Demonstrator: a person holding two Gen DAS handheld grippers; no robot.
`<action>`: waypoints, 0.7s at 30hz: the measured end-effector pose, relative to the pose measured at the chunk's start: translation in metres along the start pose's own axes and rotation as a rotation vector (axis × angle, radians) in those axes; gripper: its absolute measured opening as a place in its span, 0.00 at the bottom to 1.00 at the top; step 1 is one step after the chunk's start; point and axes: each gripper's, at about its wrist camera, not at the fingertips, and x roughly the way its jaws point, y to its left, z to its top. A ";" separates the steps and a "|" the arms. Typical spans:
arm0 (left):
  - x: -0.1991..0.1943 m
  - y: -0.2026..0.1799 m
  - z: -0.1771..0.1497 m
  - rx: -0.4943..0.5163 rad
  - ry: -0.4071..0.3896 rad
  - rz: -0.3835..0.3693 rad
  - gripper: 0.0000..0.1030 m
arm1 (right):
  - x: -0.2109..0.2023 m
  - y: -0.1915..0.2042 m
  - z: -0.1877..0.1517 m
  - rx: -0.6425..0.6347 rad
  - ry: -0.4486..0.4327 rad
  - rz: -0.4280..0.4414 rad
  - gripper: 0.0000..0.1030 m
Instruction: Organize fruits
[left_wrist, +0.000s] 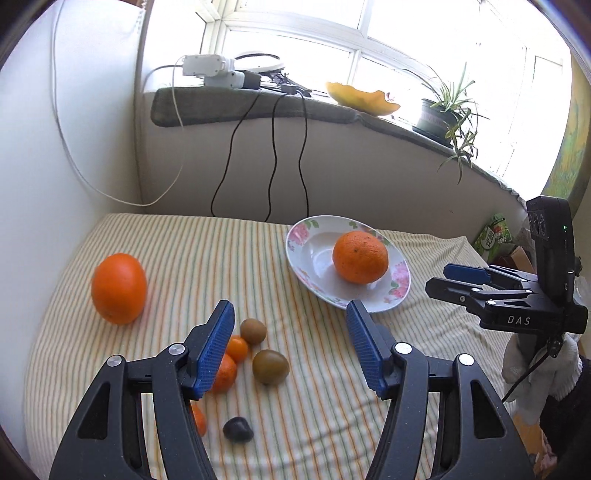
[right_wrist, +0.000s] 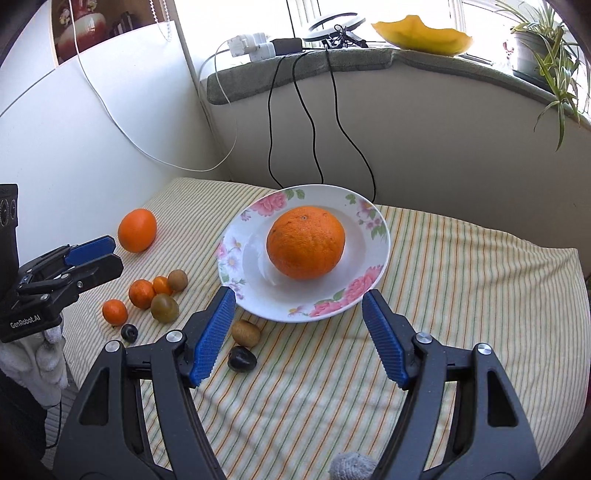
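A flowered white plate (right_wrist: 255, 306) holds one big orange (right_wrist: 306, 246); both also show in the left wrist view, the plate (left_wrist: 306, 258) and the orange (left_wrist: 360, 256). A second big orange (left_wrist: 119, 283) (right_wrist: 137, 229) lies on the striped cloth at the left. Small fruits lie in a cluster: mandarins (right_wrist: 141, 293), a brown-green fruit (left_wrist: 270, 366), kiwis (left_wrist: 253, 331) (right_wrist: 246, 333), dark fruits (left_wrist: 238, 429) (right_wrist: 242, 359). My left gripper (left_wrist: 290, 347) is open and empty above the cluster. My right gripper (right_wrist: 299, 332) is open and empty just before the plate.
The striped cloth (right_wrist: 461, 266) covers the table. A wall stands at the left, and cables (left_wrist: 273, 155) hang down the back wall. The windowsill carries a potted plant (left_wrist: 443, 110), a yellow dish (left_wrist: 362, 98) and power adapters (left_wrist: 214, 70).
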 end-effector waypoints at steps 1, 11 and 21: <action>-0.006 0.006 -0.005 -0.009 -0.002 0.015 0.60 | -0.001 0.002 -0.002 0.000 -0.002 -0.012 0.72; -0.026 0.045 -0.061 -0.119 0.050 0.070 0.49 | 0.004 0.017 -0.028 0.002 0.032 0.057 0.72; -0.010 0.025 -0.080 -0.040 0.087 0.042 0.29 | 0.022 0.041 -0.048 -0.059 0.109 0.073 0.48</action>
